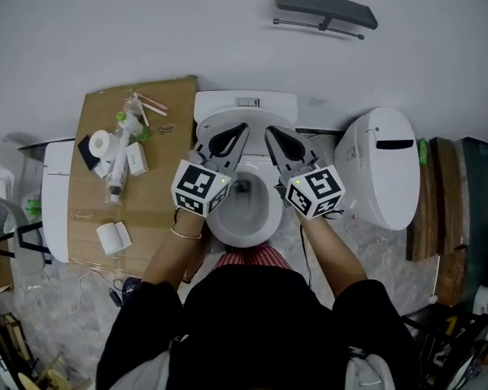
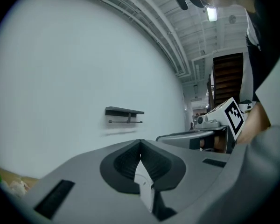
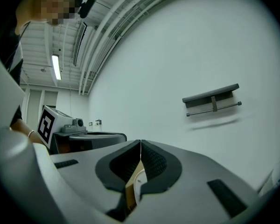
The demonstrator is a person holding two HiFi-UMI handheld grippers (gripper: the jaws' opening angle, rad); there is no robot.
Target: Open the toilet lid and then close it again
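- The toilet lid looks like rigid moulded plastic. I judge it light but stiff and glossy, so slippery under the pads. It should swing on a hinge at the back of the bowl, and it could slam if it slips free.
- The best place to hold it is the free front rim, one tool on each side of the centre. That keeps the swing even and puts no twist on the hinge.
- The left gripper is pressed together. In the left gripper view a thin white edge, which I read as the lid's rim, sits pinched low between the ribbed pads.
- The right gripper is also closed. Its own view shows a pale sliver wedged between its jaws, again the rim as far as I can judge.
- Seen from the head camera, the lid is raised behind the bowl and looks foreshortened. The bowl's opening is uncovered below it.
- Both tools reach across the bowl from its near side. The left one meets the lid above the bowl's left half and the right one above its right half, and their tips are close together.
- For the close, I would lower the lid slowly toward the bowl with both grips kept firm.
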